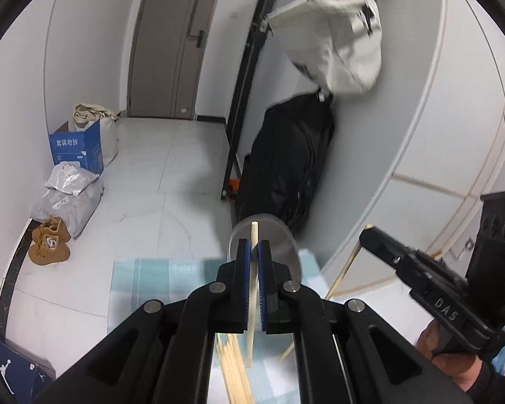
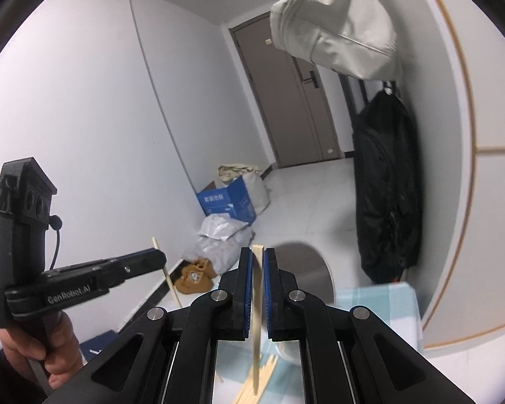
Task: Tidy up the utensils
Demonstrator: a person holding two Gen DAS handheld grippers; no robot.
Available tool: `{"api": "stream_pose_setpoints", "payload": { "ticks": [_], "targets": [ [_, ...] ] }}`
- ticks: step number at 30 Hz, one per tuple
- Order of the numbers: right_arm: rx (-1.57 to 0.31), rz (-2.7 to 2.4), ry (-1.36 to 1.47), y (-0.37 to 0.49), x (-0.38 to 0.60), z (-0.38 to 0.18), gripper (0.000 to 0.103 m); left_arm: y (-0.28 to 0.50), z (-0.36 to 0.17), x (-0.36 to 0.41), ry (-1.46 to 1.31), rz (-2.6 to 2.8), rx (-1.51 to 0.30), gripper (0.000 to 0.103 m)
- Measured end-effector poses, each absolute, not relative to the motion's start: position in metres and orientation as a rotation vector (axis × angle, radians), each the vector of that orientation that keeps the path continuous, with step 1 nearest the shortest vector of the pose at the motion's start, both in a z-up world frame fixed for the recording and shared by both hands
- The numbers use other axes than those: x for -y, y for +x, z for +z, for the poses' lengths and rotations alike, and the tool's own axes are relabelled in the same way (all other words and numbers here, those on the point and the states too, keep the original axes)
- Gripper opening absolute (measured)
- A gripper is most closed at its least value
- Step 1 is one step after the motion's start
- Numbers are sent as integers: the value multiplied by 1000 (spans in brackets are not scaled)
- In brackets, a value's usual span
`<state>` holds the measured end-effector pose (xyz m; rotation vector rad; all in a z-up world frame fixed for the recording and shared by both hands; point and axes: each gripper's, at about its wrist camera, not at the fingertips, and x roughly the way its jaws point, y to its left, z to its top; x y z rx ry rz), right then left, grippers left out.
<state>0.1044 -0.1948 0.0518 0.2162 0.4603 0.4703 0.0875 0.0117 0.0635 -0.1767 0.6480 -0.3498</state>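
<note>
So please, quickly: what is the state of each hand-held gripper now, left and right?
Left hand-held gripper: shut on one wooden chopstick, lifted.
Right hand-held gripper: shut on another chopstick, also lifted.

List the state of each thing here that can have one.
Left gripper: shut on a chopstick, held upright.
Right gripper: shut on a second chopstick.
Loose chopsticks: piled on the cloth.
Holder: standing, open-topped.
Door: closed.
</note>
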Motion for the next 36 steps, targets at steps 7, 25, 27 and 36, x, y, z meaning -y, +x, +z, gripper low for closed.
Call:
{"api": "stream_pose_setpoints", "payload": {
  "ticks": [7,25,27,36],
  "targets": [
    [-405,486,192,135,192,95,6,107,98,-13,-203,-338,-533,1],
    [-344,459,134,213,184,101,6,168,78,4,-162,-369,-469,1],
    [-351,465,118,214,180,92,6,169,70,3,-156,-368,-483,1],
    [-400,522,106,224,171,60,6,175,49,6,-147,-392,-527,1]
  ]
}}
